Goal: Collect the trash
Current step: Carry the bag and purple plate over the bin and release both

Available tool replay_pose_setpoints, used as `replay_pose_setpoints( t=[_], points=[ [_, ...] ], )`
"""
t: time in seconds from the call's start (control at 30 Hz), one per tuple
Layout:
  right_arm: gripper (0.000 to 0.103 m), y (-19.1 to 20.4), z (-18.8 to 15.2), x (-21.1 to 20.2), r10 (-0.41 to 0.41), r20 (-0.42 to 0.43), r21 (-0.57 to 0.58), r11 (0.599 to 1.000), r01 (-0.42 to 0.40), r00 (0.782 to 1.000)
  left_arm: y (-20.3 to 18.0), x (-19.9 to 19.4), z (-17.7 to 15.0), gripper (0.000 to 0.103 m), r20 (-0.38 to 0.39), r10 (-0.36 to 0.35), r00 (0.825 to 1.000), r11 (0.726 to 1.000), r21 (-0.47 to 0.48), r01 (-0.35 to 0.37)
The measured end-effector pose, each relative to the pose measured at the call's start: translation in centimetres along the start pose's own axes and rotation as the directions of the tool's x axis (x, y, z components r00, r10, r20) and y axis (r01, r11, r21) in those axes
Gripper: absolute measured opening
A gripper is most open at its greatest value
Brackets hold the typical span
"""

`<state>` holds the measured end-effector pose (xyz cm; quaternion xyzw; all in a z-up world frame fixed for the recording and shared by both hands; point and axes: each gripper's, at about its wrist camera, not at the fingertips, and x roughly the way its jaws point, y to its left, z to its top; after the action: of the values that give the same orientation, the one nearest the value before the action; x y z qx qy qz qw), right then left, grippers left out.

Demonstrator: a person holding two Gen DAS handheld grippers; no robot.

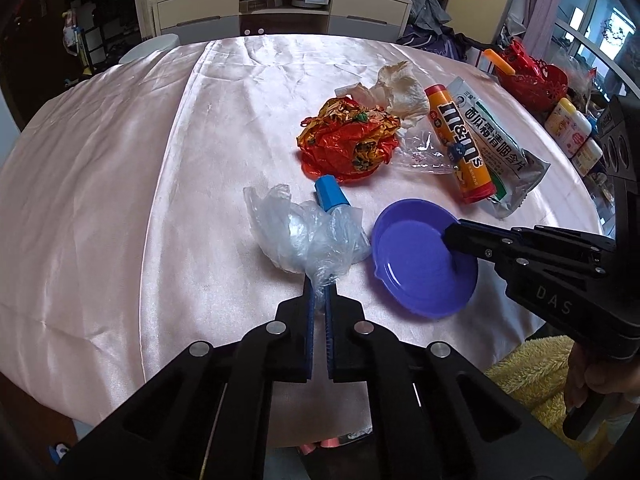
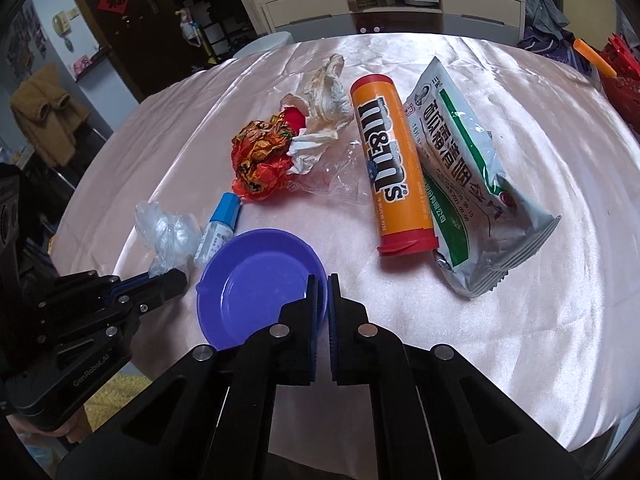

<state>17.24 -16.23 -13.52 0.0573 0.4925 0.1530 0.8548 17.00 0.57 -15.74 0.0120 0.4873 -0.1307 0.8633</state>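
Note:
A crumpled clear plastic bag [image 1: 304, 236] lies on the pink cloth, and my left gripper [image 1: 319, 286] is shut on its near end; the same bag [image 2: 168, 232] and the left gripper [image 2: 168, 278] show at the left of the right wrist view. A purple shallow dish [image 1: 416, 264] sits just right of the bag. My right gripper [image 2: 323, 280] is shut on the dish's near right rim [image 2: 320, 264], one finger inside and one outside; the left wrist view has it [image 1: 452, 236] over the dish's right side. A small blue-capped bottle [image 1: 331, 196] lies behind the bag.
Further back lie a red and gold crumpled wrapper [image 1: 348, 140], a used tissue [image 1: 400, 88], a clear film [image 1: 424, 152], an orange candy tube [image 2: 394, 168] and a grey-green packet [image 2: 472, 184]. Red baskets [image 1: 532, 76] and small bottles [image 1: 572, 132] stand at the right edge.

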Motion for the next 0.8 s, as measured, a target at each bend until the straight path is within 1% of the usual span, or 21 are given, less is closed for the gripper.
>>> replay_pose_setpoints(
  t=[0.13, 0.27, 0.5, 0.67, 0.8],
  points=[
    [0.005, 0.4, -0.5, -0.9, -0.014, 0.013, -0.018, 1.0, 0.014, 1.0, -0.1, -1.2, -0.5, 0.002, 0.018, 0.001, 1.0, 1.0, -0.002, -0.001],
    [0.004, 0.4, -1.4, -2.7, -0.015, 0.035, -0.022, 1.0, 0.015, 0.999, -0.4, -3.2, -1.2, 0.002, 0.046, -0.004, 0.999, 1.0, -0.002, 0.004],
    [0.004, 0.2, -4.0, -6.1, -0.017, 0.06, -0.017, 1.0, 0.018, 0.998, -1.9, -6.8, -3.5, 0.002, 0.091, -0.043, 0.995, 0.999, -0.005, 0.044],
    [0.004, -0.2, -6.7, -7.0, -0.013, 0.045, 0.001, 1.0, 0.013, 0.999, -3.5, -8.2, -6.2, 0.002, 0.08, -0.07, 0.994, 0.998, 0.009, 0.069],
    [0.004, -0.3, -9.1, -7.1, -0.013, 0.024, 0.014, 1.0, 0.012, 1.0, -4.4, -8.3, -8.5, 0.002, 0.053, -0.084, 0.995, 0.996, 0.016, 0.083]
  ],
)
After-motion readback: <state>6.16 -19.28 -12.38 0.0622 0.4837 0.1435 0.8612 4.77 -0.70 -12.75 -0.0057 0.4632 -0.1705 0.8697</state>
